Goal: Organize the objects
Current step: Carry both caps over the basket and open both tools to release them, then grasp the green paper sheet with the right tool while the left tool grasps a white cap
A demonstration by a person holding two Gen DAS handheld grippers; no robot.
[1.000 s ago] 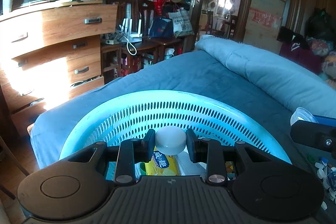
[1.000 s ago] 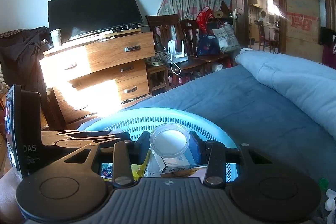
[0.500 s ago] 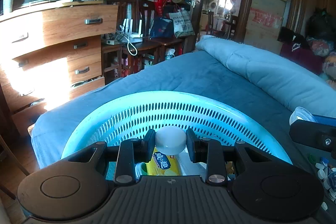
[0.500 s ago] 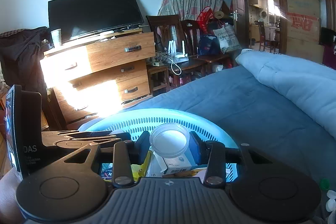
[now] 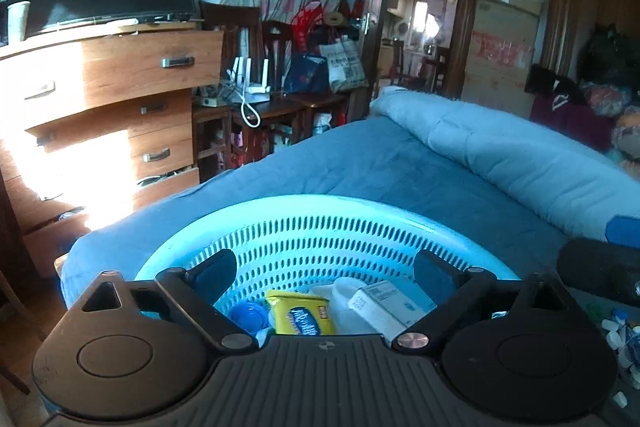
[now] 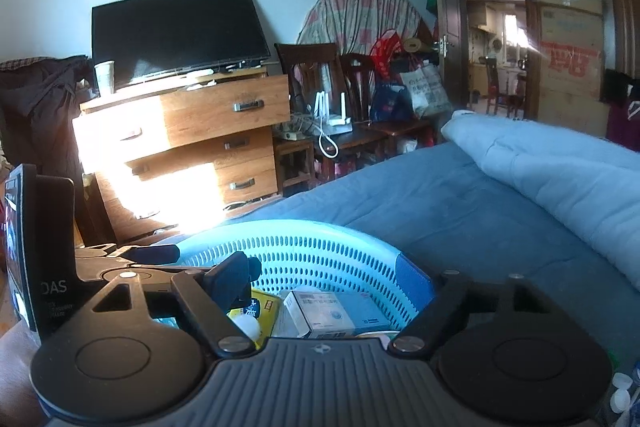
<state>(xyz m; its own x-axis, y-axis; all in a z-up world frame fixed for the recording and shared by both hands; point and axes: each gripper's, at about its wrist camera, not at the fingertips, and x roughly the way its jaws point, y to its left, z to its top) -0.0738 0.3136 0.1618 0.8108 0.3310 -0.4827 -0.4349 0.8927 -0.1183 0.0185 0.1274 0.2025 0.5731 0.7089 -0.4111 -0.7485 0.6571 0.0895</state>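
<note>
1. Turquoise basket sat on the bed, holding one yellow packet, one white box, one blue cap.
2. Left gripper and right gripper: jaws just opened, apart, nothing between.

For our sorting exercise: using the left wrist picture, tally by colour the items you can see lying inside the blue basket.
In the basket:
Yellow: 1, packet
Blue: 1, cap
White: 2, carton and tub
Total: 4; anything below the gripper's body is hidden.
</note>
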